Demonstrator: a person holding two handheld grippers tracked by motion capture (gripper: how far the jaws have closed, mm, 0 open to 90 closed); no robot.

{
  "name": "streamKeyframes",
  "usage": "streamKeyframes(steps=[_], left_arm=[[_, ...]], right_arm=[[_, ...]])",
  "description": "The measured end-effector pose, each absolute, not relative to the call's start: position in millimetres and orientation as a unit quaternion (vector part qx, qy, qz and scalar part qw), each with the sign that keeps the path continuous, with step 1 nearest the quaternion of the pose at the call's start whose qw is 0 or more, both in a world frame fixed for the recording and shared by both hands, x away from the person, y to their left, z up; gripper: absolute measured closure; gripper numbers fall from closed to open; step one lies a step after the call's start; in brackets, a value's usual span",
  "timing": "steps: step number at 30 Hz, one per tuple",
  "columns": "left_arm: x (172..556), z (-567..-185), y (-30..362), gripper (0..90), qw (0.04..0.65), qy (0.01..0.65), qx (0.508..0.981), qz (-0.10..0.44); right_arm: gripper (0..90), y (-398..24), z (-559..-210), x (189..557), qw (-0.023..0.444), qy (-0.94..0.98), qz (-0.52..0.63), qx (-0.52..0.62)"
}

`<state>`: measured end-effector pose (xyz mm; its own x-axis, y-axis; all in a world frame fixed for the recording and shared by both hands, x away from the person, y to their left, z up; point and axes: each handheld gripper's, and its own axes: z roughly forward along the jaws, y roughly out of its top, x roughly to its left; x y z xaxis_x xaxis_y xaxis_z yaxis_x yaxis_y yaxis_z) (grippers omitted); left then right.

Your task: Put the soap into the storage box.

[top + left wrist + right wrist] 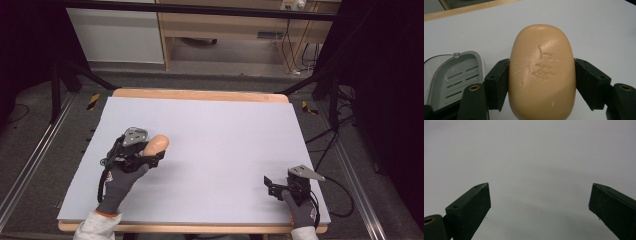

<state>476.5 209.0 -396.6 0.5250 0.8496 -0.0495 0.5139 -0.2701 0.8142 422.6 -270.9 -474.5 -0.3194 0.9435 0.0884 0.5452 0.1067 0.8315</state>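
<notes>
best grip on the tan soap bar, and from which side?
Across its narrow width at mid-length, as the left gripper has it now: one pad on each long flank of the soap bar. Come in along its long axis. The flanks run nearly parallel there, while the ends round off and would likely slip.

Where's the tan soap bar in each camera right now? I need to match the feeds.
High view: soap bar left of centre, clamped in the left gripper.
Left gripper view: centre, pressed between both black jaws.
Right gripper view: not in it.
Shared landmark: the pale lavender mat.
</notes>
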Motion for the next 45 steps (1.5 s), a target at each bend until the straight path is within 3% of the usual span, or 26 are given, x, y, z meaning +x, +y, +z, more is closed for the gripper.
streamKeyframes(steps=[45], left_arm=[[512, -422, 266, 31.0, 0.365, 0.523, 0.734, 0.234]], right_arm=[[4.2, -270, -475, 424, 0.24, 0.704, 0.408, 0.529]])
